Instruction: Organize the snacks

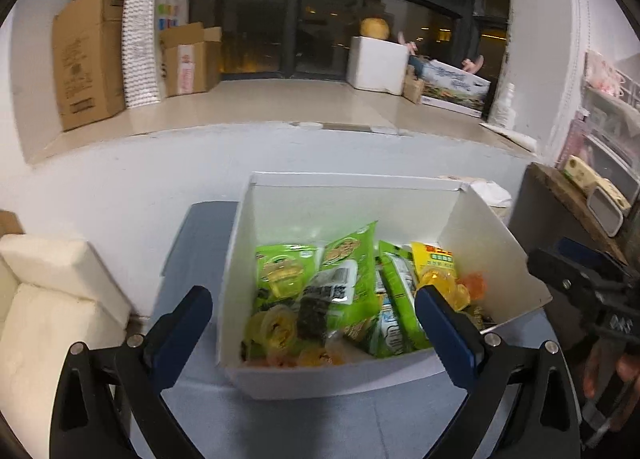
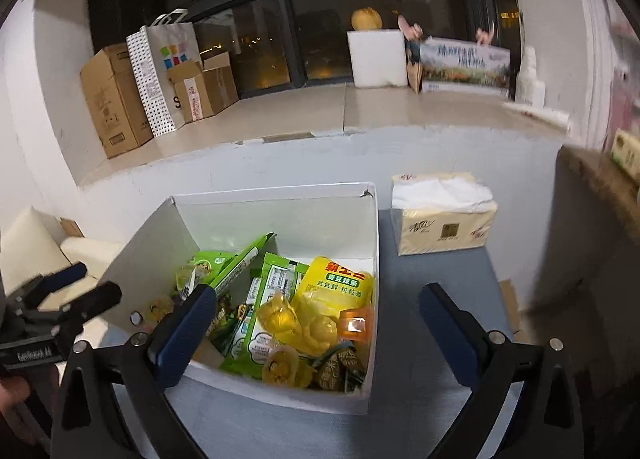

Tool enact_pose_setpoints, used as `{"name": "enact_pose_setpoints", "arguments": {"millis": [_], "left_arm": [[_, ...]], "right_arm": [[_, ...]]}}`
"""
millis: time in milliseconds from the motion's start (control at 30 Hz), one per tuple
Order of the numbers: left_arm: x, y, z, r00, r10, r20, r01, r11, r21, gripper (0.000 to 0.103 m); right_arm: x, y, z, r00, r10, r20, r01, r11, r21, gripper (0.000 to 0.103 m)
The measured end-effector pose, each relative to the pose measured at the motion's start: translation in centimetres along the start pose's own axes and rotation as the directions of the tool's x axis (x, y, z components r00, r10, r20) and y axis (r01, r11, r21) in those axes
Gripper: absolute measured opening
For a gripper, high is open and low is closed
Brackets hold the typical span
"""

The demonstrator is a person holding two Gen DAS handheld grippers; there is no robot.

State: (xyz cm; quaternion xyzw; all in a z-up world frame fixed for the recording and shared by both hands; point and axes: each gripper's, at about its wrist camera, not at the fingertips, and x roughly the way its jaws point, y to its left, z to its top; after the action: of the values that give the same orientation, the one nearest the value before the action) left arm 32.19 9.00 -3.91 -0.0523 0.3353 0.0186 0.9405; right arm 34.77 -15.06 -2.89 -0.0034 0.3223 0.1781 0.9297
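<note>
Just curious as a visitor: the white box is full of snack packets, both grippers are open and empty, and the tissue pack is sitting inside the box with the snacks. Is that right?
Not quite. The tissue pack is not inside the white box; it stands on the table beside it, apart from the snack packets, as the right wrist view shows. The rest holds: the left gripper and right gripper are open and empty.

Tissue pack (image 2: 444, 215): tabletop (image 2: 416, 299), ahead of right claw.
Cardboard boxes (image 2: 116, 99): window ledge (image 2: 320, 115), far left.
Foam box (image 2: 376, 59): ledge, ahead.
</note>
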Motion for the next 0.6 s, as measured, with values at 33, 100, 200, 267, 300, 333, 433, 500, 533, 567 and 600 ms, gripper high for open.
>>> {"name": "enact_pose_setpoints", "arguments": {"millis": [33, 100, 200, 267, 300, 333, 433, 500, 533, 567, 600], "left_arm": [[-0.7, -0.1, -0.3, 1.0, 0.002, 0.011, -0.002, 1.0, -0.003, 0.103], [-2.0, -0.2, -0.7, 0.999, 0.005, 0.033, -0.005, 1.0, -0.007, 0.103], [-4.4, -0.8, -1.6, 0.997, 0.03, 0.068, -0.03, 1.0, -0.005, 0.103], [-6.3, -1.3, -2.3, 0.994, 0.058, 0.093, -0.058, 0.998, -0.003, 0.103], [-7.4, -1.6, -2.7, 0.991, 0.078, 0.105, -0.078, 0.997, 0.0, 0.103], [-8.3, -1.8, -3.0, 0.989, 0.09, 0.115, -0.09, 0.996, -0.002, 0.103], [-11.8, -2.5, -4.3, 0.985, 0.074, 0.155, -0.074, 0.997, -0.002, 0.103], [-13.6, -2.9, -5.2, 0.987, 0.038, 0.155, -0.038, 0.999, -0.003, 0.103], [-14.6, -3.2, -5.7, 0.988, 0.026, 0.149, -0.026, 1.0, 0.001, 0.103], [-15.4, -3.5, -6.1, 0.989, 0.026, 0.148, -0.027, 1.0, 0.006, 0.103], [-16.2, -3.8, -6.6, 0.988, 0.032, 0.15, -0.034, 0.999, 0.011, 0.103]], "right_arm": [[-0.5, 0.3, -0.2, 1.0, -0.002, 0.006, 0.002, 1.0, -0.01, 0.103], [-1.7, 0.9, -0.8, 1.0, 0.01, 0.013, -0.01, 0.999, -0.038, 0.103], [-3.9, 1.4, -1.6, 0.999, 0.018, 0.035, -0.016, 0.998, -0.056, 0.103], [-5.5, 1.7, -2.2, 0.999, -0.011, 0.041, 0.013, 0.998, -0.058, 0.103], [-6.4, 1.9, -2.4, 0.998, -0.037, 0.043, 0.04, 0.997, -0.061, 0.103], [-7.2, 2.2, -2.7, 0.997, -0.06, 0.05, 0.063, 0.996, -0.066, 0.103], [-10.8, 2.9, -4.1, 0.993, -0.061, 0.103, 0.07, 0.994, -0.083, 0.103], [-13.0, 3.2, -5.1, 0.993, -0.028, 0.116, 0.037, 0.996, -0.077, 0.103], [-13.8, 3.4, -5.5, 0.993, -0.015, 0.115, 0.024, 0.997, -0.07, 0.103], [-14.5, 3.5, -6.0, 0.993, -0.002, 0.115, 0.01, 0.998, -0.061, 0.103], [-15.5, 3.6, -6.7, 0.993, 0.007, 0.117, -0.001, 0.999, -0.047, 0.103]]}}
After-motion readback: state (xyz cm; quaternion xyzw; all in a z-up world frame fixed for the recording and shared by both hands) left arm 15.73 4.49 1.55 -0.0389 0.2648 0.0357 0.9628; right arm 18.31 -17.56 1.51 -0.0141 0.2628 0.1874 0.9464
